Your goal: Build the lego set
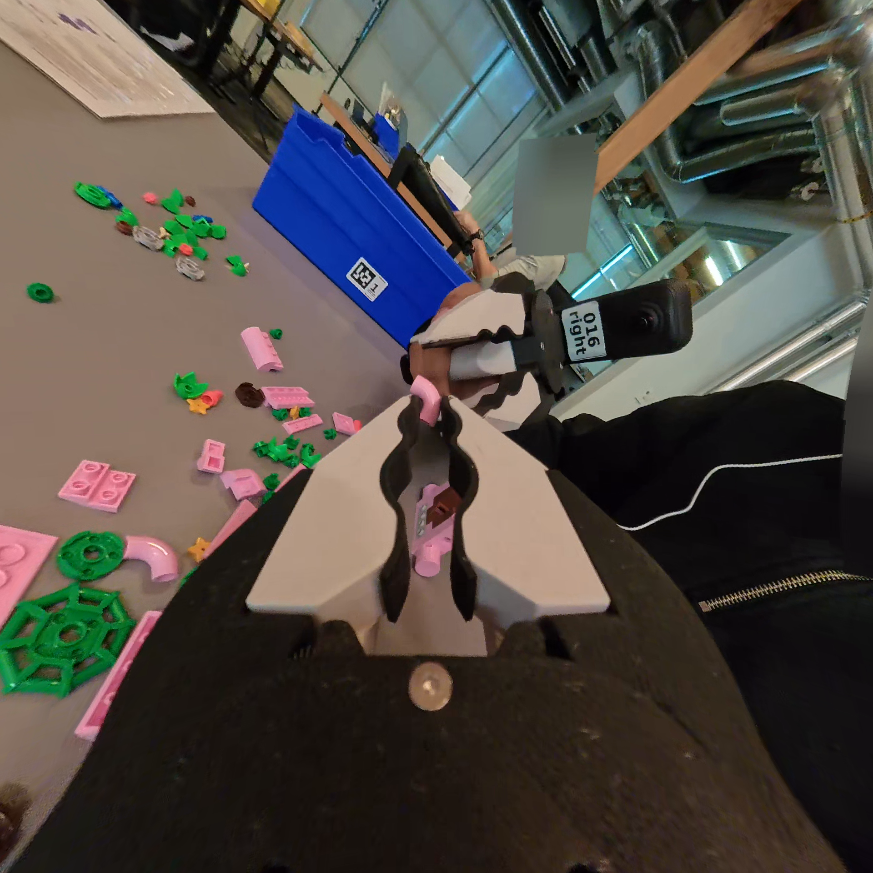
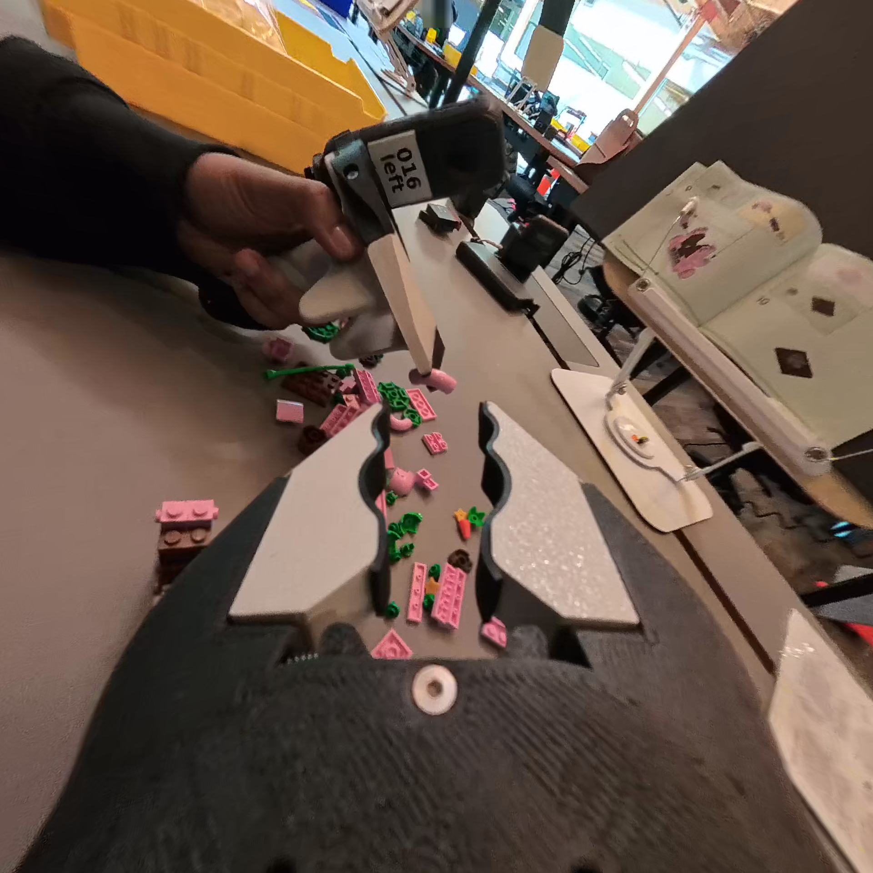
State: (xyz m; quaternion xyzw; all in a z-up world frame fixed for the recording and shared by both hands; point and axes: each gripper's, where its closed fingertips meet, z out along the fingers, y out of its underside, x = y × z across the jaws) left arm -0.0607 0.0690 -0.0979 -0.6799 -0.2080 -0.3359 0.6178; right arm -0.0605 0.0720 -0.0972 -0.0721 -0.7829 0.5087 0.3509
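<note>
Two grippers are in play over a grey surface (image 2: pixel 71 378) strewn with lego. The left gripper (image 1: pixel 427 406) has its jaws clenched on a pink curved pipe piece (image 1: pixel 425 397) right at the fingertips, and the piece hangs clear above the surface; the right wrist view shows it (image 2: pixel 434 379) pinched just above the scatter. The right gripper (image 2: pixel 434 420) has its jaws released, spread wide with nothing between them, hovering over small pink plates (image 2: pixel 446 597), green leaf bits (image 2: pixel 404 526) and an orange carrot piece (image 2: pixel 465 528).

A pink-and-brown brick stack (image 2: pixel 184 529) stands alone to the left of the right gripper, with bare surface around it. Beside the left gripper lie a second pink pipe elbow (image 1: pixel 153 557), a green round wheel plate (image 1: pixel 90 555) touching it, and a large green web piece (image 1: pixel 64 637) near the frame's edge. A blue bin (image 1: pixel 349 226) sits at the far edge of the surface, well apart from the pieces, with open grey room between. An open instruction booklet on a stand (image 2: pixel 737 293) rises to the right, past the surface's edge, and yellow bins (image 2: pixel 212 71) line the far side.
</note>
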